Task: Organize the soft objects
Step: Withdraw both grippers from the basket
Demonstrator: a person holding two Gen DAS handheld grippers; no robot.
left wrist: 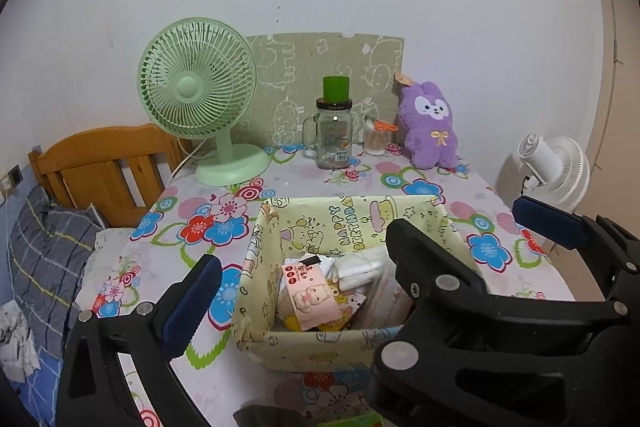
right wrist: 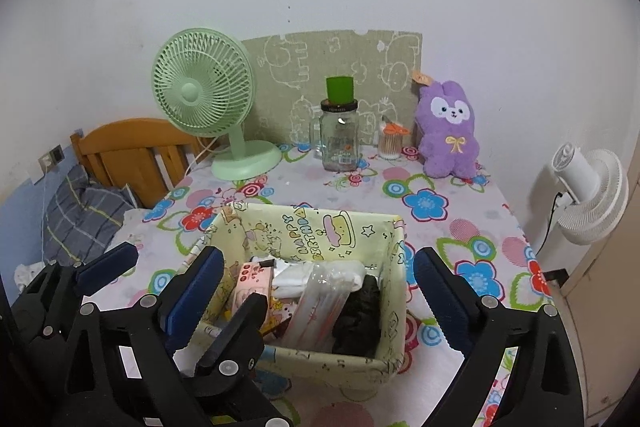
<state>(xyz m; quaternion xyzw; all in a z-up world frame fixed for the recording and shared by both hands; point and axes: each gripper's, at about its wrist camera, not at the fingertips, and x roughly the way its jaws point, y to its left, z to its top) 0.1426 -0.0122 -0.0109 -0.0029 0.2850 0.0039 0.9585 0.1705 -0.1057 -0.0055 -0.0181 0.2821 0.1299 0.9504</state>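
A pale yellow "Happy Birthday" box (left wrist: pixel 352 223) (right wrist: pixel 320 227) stands on the floral tablecloth, holding several soft packs: a pink-labelled pack (left wrist: pixel 310 293) (right wrist: pixel 250 281), white folded cloth (left wrist: pixel 360 269) (right wrist: pixel 296 275), a clear wrapped pack (right wrist: pixel 320 307) and a dark cloth (right wrist: pixel 360 311). A purple plush rabbit (left wrist: pixel 430 125) (right wrist: pixel 448 129) sits upright at the back right against the wall. My left gripper (left wrist: pixel 368 263) is open and empty, hovering over the box. My right gripper (right wrist: pixel 320 291) is open and empty above the box; the left gripper's fingers (right wrist: pixel 108 263) show at its lower left.
A green desk fan (left wrist: pixel 200 87) (right wrist: pixel 204 83), a glass jar mug with green lid (left wrist: pixel 334 131) (right wrist: pixel 339 135) and a cotton swab jar (left wrist: pixel 376 139) (right wrist: pixel 390 143) stand at the back. A wooden bed headboard (left wrist: pixel 104 167) is left, a white floor fan (right wrist: pixel 588 195) right.
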